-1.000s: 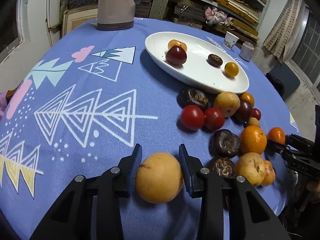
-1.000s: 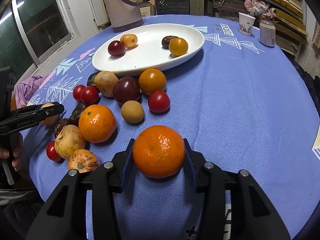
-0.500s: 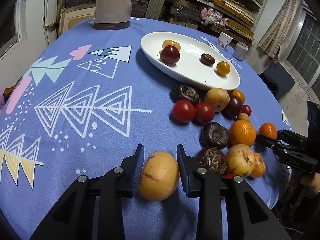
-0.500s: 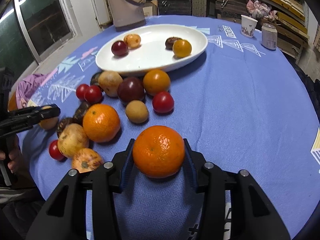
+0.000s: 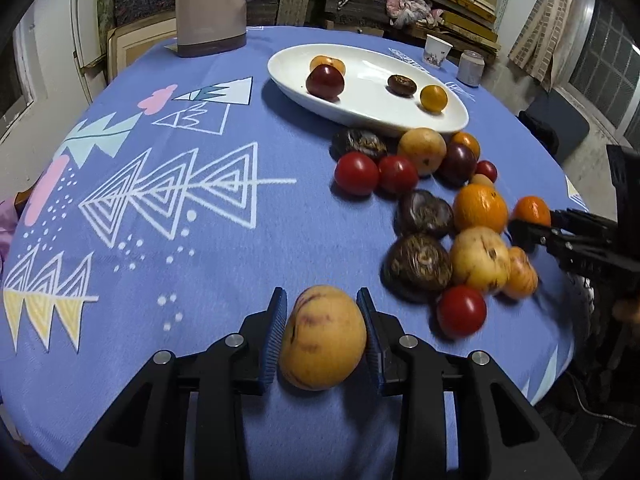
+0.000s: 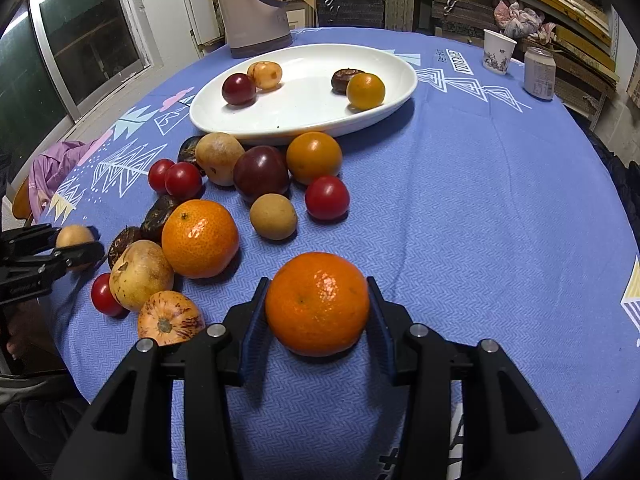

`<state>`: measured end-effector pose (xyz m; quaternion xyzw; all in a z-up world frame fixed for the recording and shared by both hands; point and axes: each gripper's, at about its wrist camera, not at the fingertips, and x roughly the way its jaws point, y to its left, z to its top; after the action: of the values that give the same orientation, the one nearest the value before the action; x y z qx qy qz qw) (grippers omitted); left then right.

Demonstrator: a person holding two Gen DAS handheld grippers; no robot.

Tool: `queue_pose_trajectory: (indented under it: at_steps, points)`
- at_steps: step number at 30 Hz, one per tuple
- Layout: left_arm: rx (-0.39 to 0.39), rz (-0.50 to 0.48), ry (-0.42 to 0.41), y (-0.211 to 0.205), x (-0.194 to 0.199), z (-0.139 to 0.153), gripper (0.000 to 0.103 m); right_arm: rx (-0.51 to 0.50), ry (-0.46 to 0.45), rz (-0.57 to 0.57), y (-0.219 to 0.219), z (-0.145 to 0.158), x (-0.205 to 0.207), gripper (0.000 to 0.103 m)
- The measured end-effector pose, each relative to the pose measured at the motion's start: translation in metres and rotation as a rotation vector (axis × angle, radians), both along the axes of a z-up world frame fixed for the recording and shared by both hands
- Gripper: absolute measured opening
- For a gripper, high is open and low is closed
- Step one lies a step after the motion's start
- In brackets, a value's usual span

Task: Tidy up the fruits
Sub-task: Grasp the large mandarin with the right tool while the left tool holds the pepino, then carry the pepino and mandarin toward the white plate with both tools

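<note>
My left gripper (image 5: pixel 322 338) is shut on a yellow pepino-like fruit (image 5: pixel 322 338) with purple streaks, held above the blue tablecloth near its front edge. My right gripper (image 6: pixel 317 304) is shut on an orange mandarin (image 6: pixel 317 304) held above the cloth. A white oval plate (image 6: pixel 304 112) at the back holds a dark red plum (image 6: pixel 239 88), a yellow fruit (image 6: pixel 265 75), a brown fruit (image 6: pixel 344 79) and a small orange (image 6: pixel 365 91). A cluster of loose fruits (image 6: pixel 224 208) lies in front of the plate; it also shows in the left wrist view (image 5: pixel 432 216).
A tall beige jug (image 5: pixel 210 4) stands at the back of the round table. A paper cup (image 6: pixel 498 51) and a can (image 6: pixel 540 73) stand at the back right. Shelves and a window surround the table. The table edge runs close beneath both grippers.
Both grippers have lifted slightly with their fruits and drawn back, so the plate and cluster look farther off. The yellow fruit has tilted in the left gripper's jaws.
</note>
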<state>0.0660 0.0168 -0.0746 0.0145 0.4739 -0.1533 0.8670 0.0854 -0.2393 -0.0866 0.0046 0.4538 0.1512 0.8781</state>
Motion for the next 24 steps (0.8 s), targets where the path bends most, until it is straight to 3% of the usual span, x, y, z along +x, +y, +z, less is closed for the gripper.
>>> queue_pose_trajectory:
  at_steps: [3, 8, 24]
  points:
    - [-0.026, 0.013, -0.006, 0.006, -0.004, -0.002, 0.036, 0.000, -0.001, -0.001, 0.000, 0.000, 0.000, 0.046]
    - [0.001, 0.033, -0.051, 0.001, -0.013, -0.004, 0.035, 0.004, 0.000, -0.002, 0.000, 0.000, 0.000, 0.046]
    - [-0.031, 0.047, -0.069, 0.004, -0.003, 0.014, 0.035, 0.042, -0.055, 0.003, -0.004, 0.018, -0.004, 0.044]
